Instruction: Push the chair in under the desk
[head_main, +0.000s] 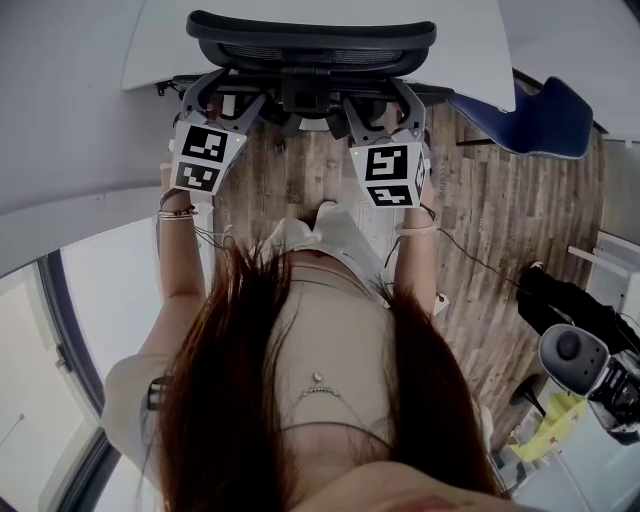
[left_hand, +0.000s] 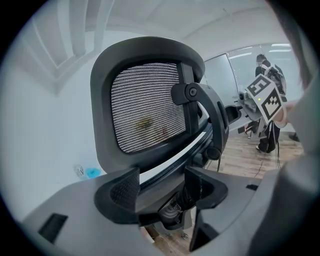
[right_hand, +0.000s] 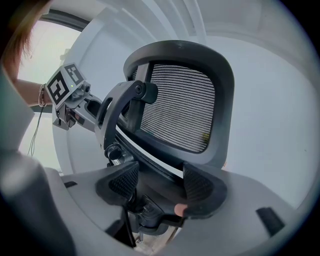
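2 tools spread, L tool (head_main: 216, 98), R tool (head_main: 381, 104), astride chair (head_main: 310, 36) backrest, desk (head_main: 158, 42) ahead

The chair (head_main: 310, 45) in front of me is black, its back a mesh of fine grey-and-white stripes. The desk (head_main: 470, 60) is plain white. The floor (head_main: 500, 210) is brown wood planking with a streaked grain. The second chair (head_main: 545, 115) is deep blue. My left gripper (head_main: 222, 95) and right gripper (head_main: 385, 105) are dark grey, with finely dotted pads (left_hand: 122, 187). Each carries a white cube (head_main: 203, 157) patterned with black square markers.
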